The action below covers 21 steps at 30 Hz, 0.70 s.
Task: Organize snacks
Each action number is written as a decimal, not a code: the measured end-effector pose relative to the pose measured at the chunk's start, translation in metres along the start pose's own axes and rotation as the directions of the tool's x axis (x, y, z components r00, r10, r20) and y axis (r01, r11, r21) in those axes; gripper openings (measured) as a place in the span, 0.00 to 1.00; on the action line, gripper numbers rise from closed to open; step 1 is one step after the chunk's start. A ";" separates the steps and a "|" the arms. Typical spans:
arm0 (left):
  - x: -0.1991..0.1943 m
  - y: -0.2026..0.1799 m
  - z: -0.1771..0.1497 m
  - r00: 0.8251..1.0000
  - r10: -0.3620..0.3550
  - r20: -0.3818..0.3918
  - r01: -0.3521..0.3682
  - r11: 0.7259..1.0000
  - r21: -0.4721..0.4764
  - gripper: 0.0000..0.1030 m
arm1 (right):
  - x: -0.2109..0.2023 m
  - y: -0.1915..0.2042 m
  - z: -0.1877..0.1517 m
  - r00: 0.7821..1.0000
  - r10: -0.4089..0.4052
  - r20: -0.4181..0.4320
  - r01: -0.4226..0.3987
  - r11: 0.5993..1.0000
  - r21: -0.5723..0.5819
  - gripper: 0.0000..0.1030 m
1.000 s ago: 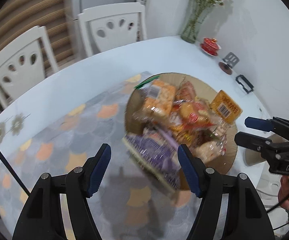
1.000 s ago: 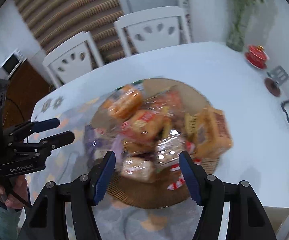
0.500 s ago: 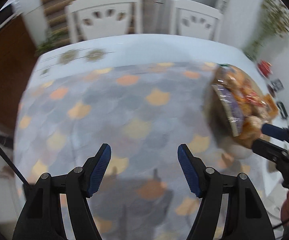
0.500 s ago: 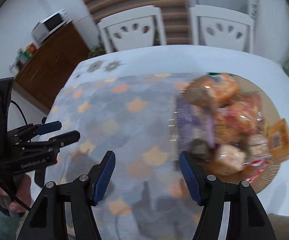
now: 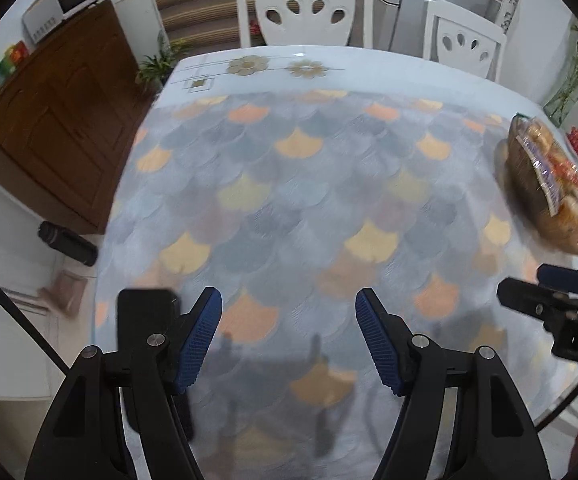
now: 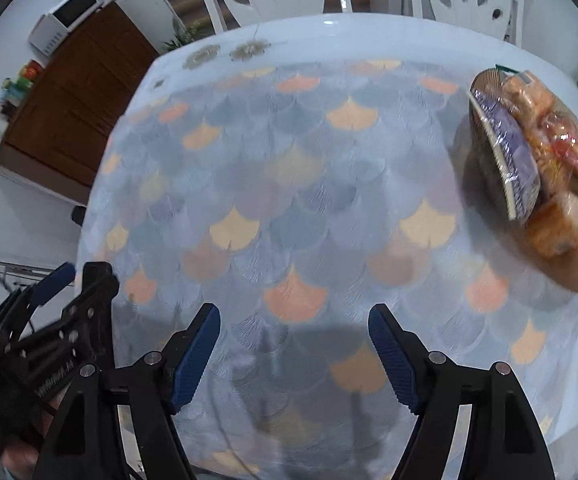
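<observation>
A brown cabinet (image 5: 53,120) stands at the left, beside a table (image 5: 329,68) under a scallop-patterned cloth (image 5: 289,216). Above the cloth, the left gripper (image 5: 289,336) hangs with jaws spread and empty; the right gripper (image 6: 294,354) likewise. At far right, packaged snacks (image 6: 537,152) heap on a round woven tray (image 6: 569,276).

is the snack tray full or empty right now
Full. The round woven tray is heaped with wrapped snacks, including a purple packet leaning along its left edge. Both grippers are open and hold nothing.
</observation>
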<state>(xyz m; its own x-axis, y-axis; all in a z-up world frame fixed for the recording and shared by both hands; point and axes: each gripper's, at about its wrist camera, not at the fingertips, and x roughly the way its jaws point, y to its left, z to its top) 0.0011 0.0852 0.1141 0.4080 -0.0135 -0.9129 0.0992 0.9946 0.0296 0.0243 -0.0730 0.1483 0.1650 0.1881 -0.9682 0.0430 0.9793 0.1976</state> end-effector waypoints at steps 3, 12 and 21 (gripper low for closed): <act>0.002 0.007 -0.012 1.000 -0.001 -0.002 0.001 1.000 -0.002 0.66 | 0.005 0.010 -0.006 1.000 -0.029 -0.007 0.029 0.999 0.023 0.72; 0.012 0.021 -0.019 0.999 -0.044 -0.010 0.044 0.998 0.038 0.66 | 0.011 0.021 -0.024 0.997 -0.072 -0.001 0.072 0.995 0.066 0.72; 0.016 0.022 -0.017 0.998 -0.063 -0.013 0.063 0.997 0.045 0.66 | 0.010 0.028 -0.026 0.995 -0.098 0.015 0.097 0.993 0.069 0.72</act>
<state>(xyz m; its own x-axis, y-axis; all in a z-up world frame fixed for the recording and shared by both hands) -0.0059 0.1087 0.0932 0.3891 -0.0748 -0.9182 0.1654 0.9862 -0.0102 0.0020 -0.0414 0.1399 0.1747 0.0898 -0.9805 0.1271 0.9855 0.1128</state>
